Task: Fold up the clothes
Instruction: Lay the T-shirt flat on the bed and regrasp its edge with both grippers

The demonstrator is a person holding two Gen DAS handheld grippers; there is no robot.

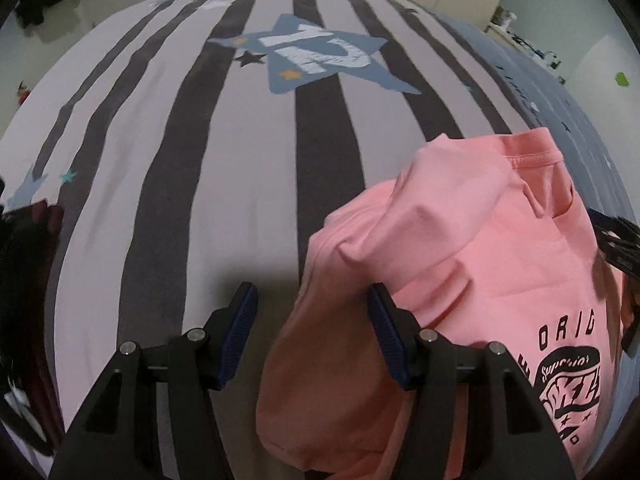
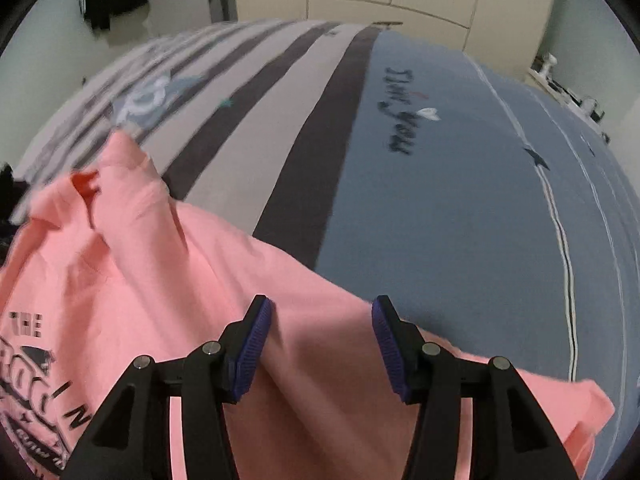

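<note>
I judge the folding barely begun: the rumpled salmon-pink cotton T-shirt with black print (image 1: 472, 264) lies unfolded on the striped bed cover (image 1: 180, 160), with my left claw (image 1: 312, 336) and right claw (image 2: 320, 344) both apart, gripping nothing.

I look down on a bed (image 1: 248, 184) under a cover of pale and dark grey stripes, with a blue star (image 1: 316, 56) printed on it bearing the number 12. To my right the cover turns plain blue (image 2: 460, 208), marked with dark script and thin white lines. A pink T-shirt (image 1: 472, 256) with black lettering lies rumpled on the bed. A dark garment (image 1: 28, 280) lies at the left edge.
</note>
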